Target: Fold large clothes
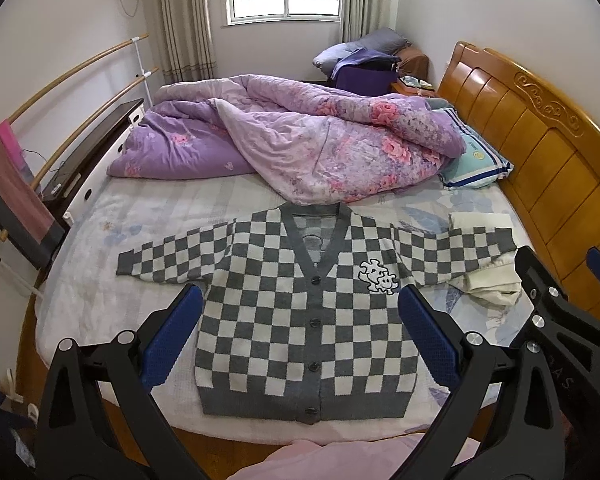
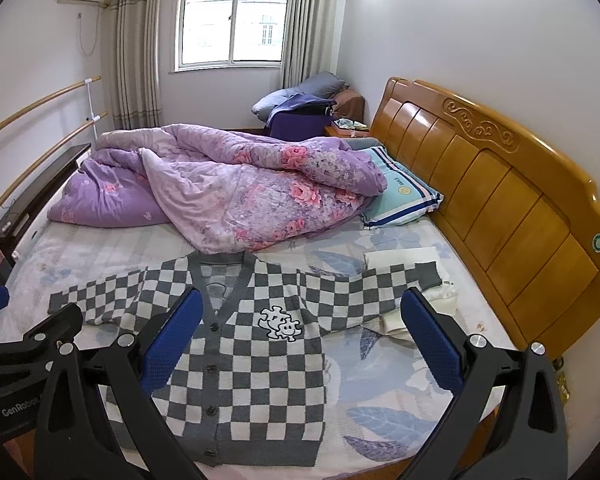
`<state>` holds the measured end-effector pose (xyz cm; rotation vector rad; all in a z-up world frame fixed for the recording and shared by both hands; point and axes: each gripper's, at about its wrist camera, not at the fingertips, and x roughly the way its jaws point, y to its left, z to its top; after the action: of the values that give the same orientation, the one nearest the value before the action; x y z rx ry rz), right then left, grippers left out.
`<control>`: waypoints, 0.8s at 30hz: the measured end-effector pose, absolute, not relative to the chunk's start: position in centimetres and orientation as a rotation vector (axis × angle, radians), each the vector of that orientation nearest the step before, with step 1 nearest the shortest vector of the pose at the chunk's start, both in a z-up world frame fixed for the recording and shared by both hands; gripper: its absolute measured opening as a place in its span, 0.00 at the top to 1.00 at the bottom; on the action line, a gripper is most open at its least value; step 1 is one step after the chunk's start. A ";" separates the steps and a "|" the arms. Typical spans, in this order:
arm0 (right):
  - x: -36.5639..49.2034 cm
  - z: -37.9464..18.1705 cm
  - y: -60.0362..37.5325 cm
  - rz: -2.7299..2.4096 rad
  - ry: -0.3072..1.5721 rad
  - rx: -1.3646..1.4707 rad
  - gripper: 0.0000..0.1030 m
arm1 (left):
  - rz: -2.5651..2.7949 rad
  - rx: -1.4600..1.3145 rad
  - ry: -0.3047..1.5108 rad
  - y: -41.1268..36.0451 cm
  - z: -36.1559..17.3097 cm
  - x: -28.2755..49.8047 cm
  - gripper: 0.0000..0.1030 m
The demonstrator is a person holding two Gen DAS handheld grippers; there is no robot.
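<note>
Checked cardigan (image 1: 300,316) flat, collar toward quilt (image 1: 300,148)

The bed (image 1: 80,240) carries everything here, under a pale sheet with faded blue leaves. A checkered cardigan (image 1: 300,320) lies flat and buttoned on it, sleeves spread out. Just beyond the cardigan's collar sits a crumpled purple floral quilt (image 1: 300,140) (pushed into a heap). Right of the quilt rests a striped pillow (image 1: 476,160). A white folded cloth (image 1: 488,284) lies under the cardigan's right sleeve.
</note>
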<state>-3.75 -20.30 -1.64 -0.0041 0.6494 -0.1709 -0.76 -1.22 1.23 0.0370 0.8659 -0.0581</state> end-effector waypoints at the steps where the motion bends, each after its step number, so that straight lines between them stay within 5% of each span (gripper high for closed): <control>1: -3.7 -1.7 -20.2 -0.173 0.649 -0.005 0.07 | -0.057 0.041 0.864 -1.3 1.2 -0.7 0.05; 24: -3.7 -1.9 -20.0 -0.168 0.656 -0.003 0.07 | -0.048 0.040 0.868 -1.4 1.4 -0.3 0.05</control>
<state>-3.70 -20.00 -1.95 -0.0031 0.6558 -0.1681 -0.28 -1.40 1.38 0.0399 0.8682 -0.0480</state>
